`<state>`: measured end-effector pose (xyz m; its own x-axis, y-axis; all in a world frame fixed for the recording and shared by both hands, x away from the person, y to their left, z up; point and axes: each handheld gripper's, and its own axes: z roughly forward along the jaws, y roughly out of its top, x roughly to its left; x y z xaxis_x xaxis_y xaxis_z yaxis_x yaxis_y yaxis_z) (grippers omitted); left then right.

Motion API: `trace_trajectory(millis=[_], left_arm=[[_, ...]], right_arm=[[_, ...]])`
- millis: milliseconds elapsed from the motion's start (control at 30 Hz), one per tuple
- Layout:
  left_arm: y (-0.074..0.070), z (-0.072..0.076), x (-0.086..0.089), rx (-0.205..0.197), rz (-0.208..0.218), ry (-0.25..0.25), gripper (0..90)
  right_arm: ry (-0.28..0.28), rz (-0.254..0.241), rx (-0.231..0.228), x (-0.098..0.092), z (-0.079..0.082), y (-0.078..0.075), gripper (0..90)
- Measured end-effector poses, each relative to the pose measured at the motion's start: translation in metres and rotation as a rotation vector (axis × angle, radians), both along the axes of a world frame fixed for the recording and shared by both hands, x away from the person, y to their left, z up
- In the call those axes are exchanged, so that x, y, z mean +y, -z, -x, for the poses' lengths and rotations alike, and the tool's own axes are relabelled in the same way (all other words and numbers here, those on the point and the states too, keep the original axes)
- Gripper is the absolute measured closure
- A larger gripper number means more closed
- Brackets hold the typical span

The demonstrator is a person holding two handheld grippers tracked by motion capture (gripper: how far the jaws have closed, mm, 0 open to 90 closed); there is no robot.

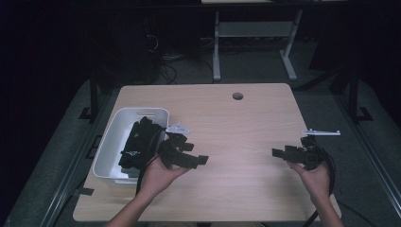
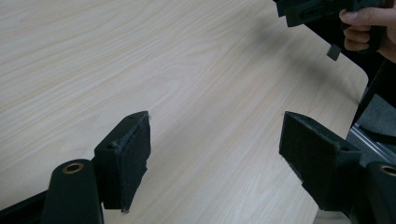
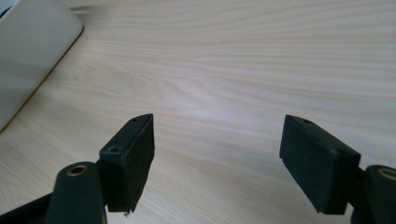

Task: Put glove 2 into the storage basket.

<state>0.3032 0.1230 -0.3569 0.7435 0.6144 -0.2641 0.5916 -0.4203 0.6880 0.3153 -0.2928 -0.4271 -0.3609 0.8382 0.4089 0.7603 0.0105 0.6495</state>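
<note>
My left gripper (image 1: 197, 154) hovers over the light wooden table (image 1: 236, 123), just right of a white bin (image 1: 109, 142), and points to the right. In the left gripper view its jaws (image 2: 215, 119) stand wide apart with bare wood between them. My right gripper (image 1: 280, 152) hangs near the table's right edge and points left toward the other one. In the right gripper view its jaws (image 3: 217, 119) are likewise spread, with nothing between them. The left gripper view also catches the right gripper (image 2: 308, 9) and the hand (image 2: 369, 28) holding it at the top right.
The white bin holds a pile of black items (image 1: 135, 142); its rounded corner (image 3: 32, 51) appears at the top left of the right gripper view. A round cable hole (image 1: 238, 96) sits near the table's far edge. Dark floor and a desk frame (image 1: 255, 33) lie beyond.
</note>
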Motion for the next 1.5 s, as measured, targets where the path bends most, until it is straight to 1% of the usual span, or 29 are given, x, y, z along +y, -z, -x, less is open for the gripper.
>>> trace_trajectory(millis=[33, 133, 300, 333, 500, 600, 667, 700, 800, 867, 900, 967, 1033, 1133, 1167, 1267, 1300, 1433, 1500], left_arm=[[0.001, 0.001, -0.002, 0.0, 0.006, -0.008, 24.5], [0.005, 0.003, -0.004, 0.0, 0.006, 0.0, 24.2], [0.011, 0.005, -0.008, 0.004, 0.008, 0.011, 24.1], [0.013, 0.006, -0.009, 0.007, 0.012, 0.007, 24.0], [0.022, 0.009, -0.011, 0.021, 0.024, 0.003, 23.5], [0.027, 0.011, -0.012, 0.026, 0.023, 0.001, 23.4], [0.03, 0.013, -0.012, 0.027, 0.022, 0.006, 23.4], [0.031, 0.013, -0.012, 0.027, 0.024, 0.002, 23.4], [0.034, 0.015, -0.012, 0.022, 0.025, -0.001, 23.4], [0.035, 0.016, -0.013, 0.01, 0.009, 0.003, 23.4], [0.036, 0.017, -0.014, 0.009, 0.017, -0.003, 23.3], [0.038, 0.018, -0.014, 0.004, 0.011, 0.002, 23.4], [0.039, 0.02, -0.014, 0.003, 0.014, 0.004, 23.4], [0.039, 0.023, -0.016, -0.011, 0.014, 0.007, 23.4], [0.039, 0.023, -0.016, -0.008, 0.017, 0.009, 23.4], [0.039, 0.027, -0.017, -0.016, 0.021, 0.016, 23.4], [0.04, 0.028, -0.016, -0.02, 0.013, 0.027, 23.4], [0.044, 0.029, -0.017, -0.01, 0.027, 0.02, 23.4], [0.045, 0.03, -0.017, -0.011, 0.023, 0.021, 23.3]], right_arm=[[0.0, -0.002, 0.003, -0.002, 0.001, 0.001, 26.0], [0.004, -0.011, 0.005, -0.006, 0.005, 0.005, 26.0], [-0.001, 0.0, 0.001, -0.008, 0.011, 0.011, 25.8], [-0.002, 0.009, -0.003, -0.009, 0.013, 0.012, 25.9], [0.007, 0.009, -0.025, -0.012, 0.019, 0.014, 25.8], [0.005, 0.007, -0.025, -0.013, 0.022, 0.015, 25.8], [0.005, 0.006, -0.017, -0.014, 0.025, 0.016, 25.7], [0.007, 0.006, -0.022, -0.015, 0.026, 0.017, 25.7], [0.003, 0.005, -0.027, -0.017, 0.031, 0.019, 25.5], [0.0, 0.01, -0.026, -0.018, 0.034, 0.021, 25.3], [0.002, 0.012, -0.023, -0.018, 0.035, 0.022, 25.3], [-0.001, 0.018, -0.025, -0.018, 0.037, 0.025, 25.2], [0.001, 0.014, -0.024, -0.019, 0.04, 0.027, 24.9], [-0.002, 0.019, -0.03, -0.02, 0.043, 0.029, 24.9], [0.0, 0.017, -0.031, -0.021, 0.044, 0.029, 24.9], [-0.002, 0.017, -0.029, -0.021, 0.047, 0.031, 24.9], [-0.004, 0.019, -0.028, -0.021, 0.048, 0.032, 24.9], [-0.006, 0.019, -0.03, -0.021, 0.051, 0.033, 24.9], [-0.012, 0.02, -0.037, -0.02, 0.052, 0.034, 24.9]])
